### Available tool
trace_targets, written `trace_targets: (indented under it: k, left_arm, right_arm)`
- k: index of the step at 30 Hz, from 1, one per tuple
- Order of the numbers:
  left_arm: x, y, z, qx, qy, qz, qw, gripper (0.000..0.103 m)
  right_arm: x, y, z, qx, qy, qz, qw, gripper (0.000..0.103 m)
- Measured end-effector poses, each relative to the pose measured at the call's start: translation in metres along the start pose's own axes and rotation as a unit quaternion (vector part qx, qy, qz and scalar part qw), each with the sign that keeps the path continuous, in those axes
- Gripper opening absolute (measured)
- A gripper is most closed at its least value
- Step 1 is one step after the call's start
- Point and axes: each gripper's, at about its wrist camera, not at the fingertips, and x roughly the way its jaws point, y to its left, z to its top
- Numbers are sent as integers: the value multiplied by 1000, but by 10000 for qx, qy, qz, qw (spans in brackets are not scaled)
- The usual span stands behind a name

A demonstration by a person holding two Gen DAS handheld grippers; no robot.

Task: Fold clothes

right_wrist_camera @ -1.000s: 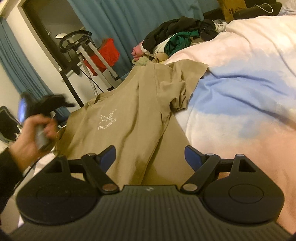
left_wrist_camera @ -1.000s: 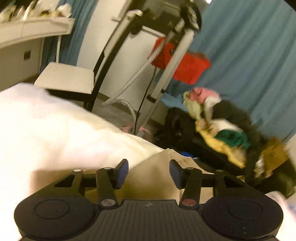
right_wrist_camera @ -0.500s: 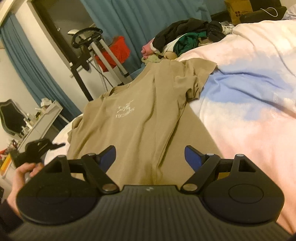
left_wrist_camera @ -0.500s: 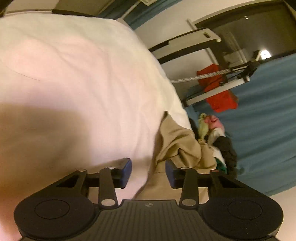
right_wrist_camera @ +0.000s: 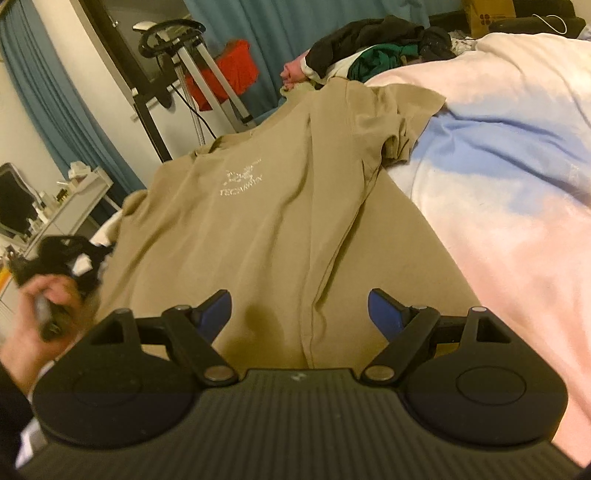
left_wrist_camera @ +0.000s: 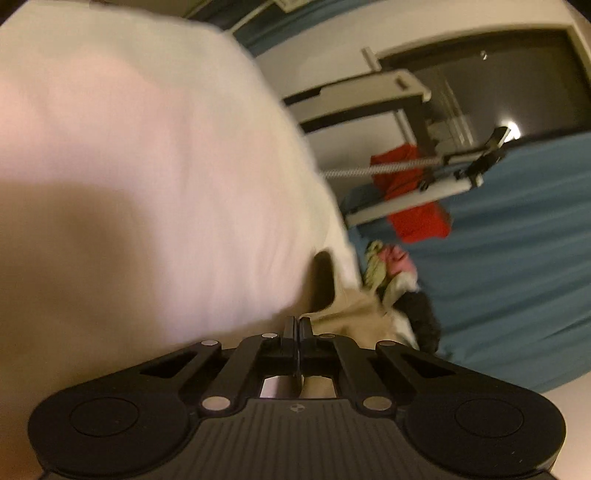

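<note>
L gripper (left_wrist_camera: 297, 332) sits low at the duvet (left_wrist_camera: 147, 184) with its jaws together, right at the tan shirt (left_wrist_camera: 354, 314) edge. That view is blurred, so we can't tell if cloth is pinched between them. From the R cam we see the hand (right_wrist_camera: 40, 310) holding it at the shirt's left side, near the hem end. The shirt lies spread on the bed, print (right_wrist_camera: 242, 181) up, collar far from us, body fairly flat w/ a long crease down the middle and the right sleeve (right_wrist_camera: 402, 110) rumpled. No fold shows in it. R gripper (right_wrist_camera: 299, 310) hovers over the hem w/ jaws wide apart, holding nothing. We judge the step is taking hold of the near corners for a fold or a tug flat. To do it well, we'd get one layer pair only in each grip, both grips level on the hem, keep the cloth taut between them, and flatten that sleeve before any fold goes over it. As for containers, there isn't much. The shelf (right_wrist_camera: 77, 195) at left carries small bits, too small to name. We can't tell if the red thing (right_wrist_camera: 236, 70) by the stand is a bag. The clothes pile (right_wrist_camera: 369, 44) lies loose at the far bed edge, w/ no basket visible. The cardboard box (right_wrist_camera: 487, 11) sits top right, its contents hidden.
</note>
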Motion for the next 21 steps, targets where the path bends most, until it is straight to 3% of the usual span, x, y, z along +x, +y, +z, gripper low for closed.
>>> trace_targets:
  k: [2,6,10,12,15,18,21]
  left_arm:
    - [0,2,7,15,-78,-30,10000,0]
    - [-36,7,35,45,-684,136,9976,0]
    - [-41,8,33,558,-465,505,9961,0]
    - [-38,14,30,452,-199,379,9981,2]
    - [-37,24,26,75,11,235,9997,27]
    - [-36,33,22,-311,210,95,9993,40]
    - [-37,26,9,-419,301,-87,9986,41]
  right_arm:
    - [2,0,1,-66,-12,-50,10000,82]
    - [7,-3,4,-104,-10,-155,9998,82]
    - [12,-6,6,-22,14,-202,9998,82]
    - [11,-5,6,-21,9,-216,9998,82]
    - [10,-3,5,-46,14,-229,9997,82]
    - [10,-3,4,-47,24,-226,9997,82]
    - [10,-3,4,-29,36,-203,9998,82]
